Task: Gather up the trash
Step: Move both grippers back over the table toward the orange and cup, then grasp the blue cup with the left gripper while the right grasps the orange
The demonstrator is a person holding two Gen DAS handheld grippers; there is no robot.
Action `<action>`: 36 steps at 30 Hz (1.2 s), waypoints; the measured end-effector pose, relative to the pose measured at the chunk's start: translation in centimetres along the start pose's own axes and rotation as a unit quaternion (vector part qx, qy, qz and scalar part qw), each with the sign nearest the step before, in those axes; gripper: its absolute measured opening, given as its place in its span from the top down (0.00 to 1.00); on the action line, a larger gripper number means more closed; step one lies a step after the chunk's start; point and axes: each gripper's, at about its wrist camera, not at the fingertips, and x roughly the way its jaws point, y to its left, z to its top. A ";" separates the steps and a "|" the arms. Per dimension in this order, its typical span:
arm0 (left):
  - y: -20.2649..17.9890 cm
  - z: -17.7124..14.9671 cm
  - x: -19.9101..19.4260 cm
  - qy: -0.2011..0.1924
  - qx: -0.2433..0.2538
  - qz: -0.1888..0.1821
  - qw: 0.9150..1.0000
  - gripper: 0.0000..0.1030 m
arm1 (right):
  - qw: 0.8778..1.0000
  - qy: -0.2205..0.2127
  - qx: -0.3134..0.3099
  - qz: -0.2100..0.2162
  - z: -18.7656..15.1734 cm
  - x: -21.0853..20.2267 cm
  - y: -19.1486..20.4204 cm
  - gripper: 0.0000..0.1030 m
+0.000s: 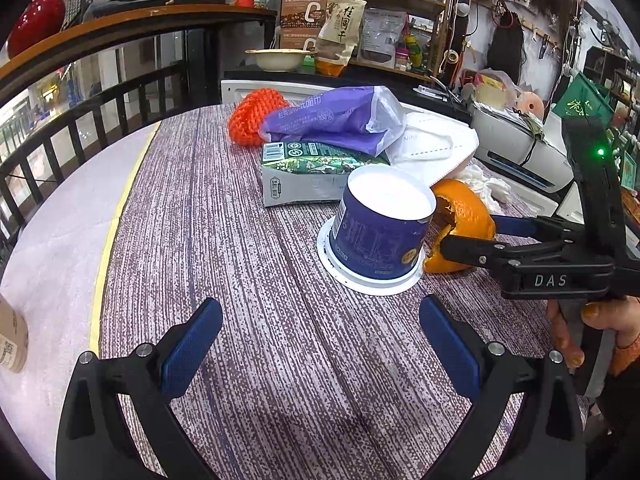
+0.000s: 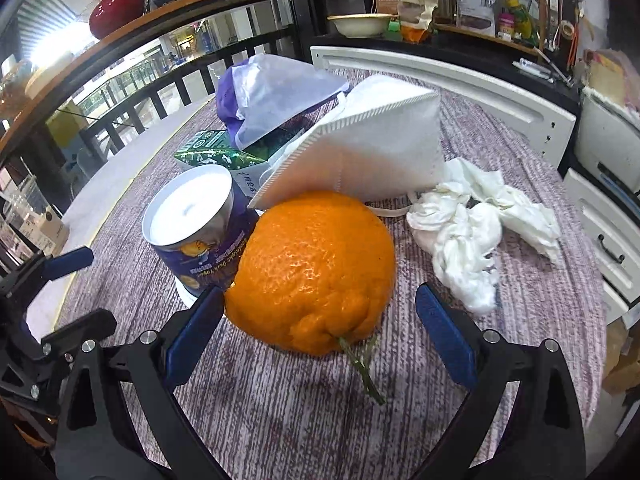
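Observation:
An orange peel shell [image 2: 316, 272] with a green stem lies on the table between the fingers of my right gripper [image 2: 320, 320], which is open around it. In the left wrist view the peel [image 1: 466, 216] sits beside an upturned blue cup [image 1: 380, 232]; the right gripper [image 1: 472, 236] straddles the peel. My left gripper [image 1: 320, 332] is open and empty, a little short of the cup. Behind lie a green carton [image 1: 312, 172], a purple tissue pack [image 1: 332, 120], a white face mask [image 2: 372, 144] and crumpled white tissue [image 2: 476, 232].
An orange knitted item [image 1: 252, 116] lies at the back of the striped tablecloth [image 1: 240, 280]. A white panel [image 2: 460, 92] and drawers [image 2: 608, 216] stand at the right. A dark railing [image 1: 80, 128] runs along the left. A brown bottle [image 1: 12, 336] shows at far left.

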 end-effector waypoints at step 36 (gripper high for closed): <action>-4.8 3.7 6.6 0.031 0.026 0.021 0.999 0.30 | 0.997 -0.072 0.005 -0.006 -7.5 -11.1 -2.8 0.54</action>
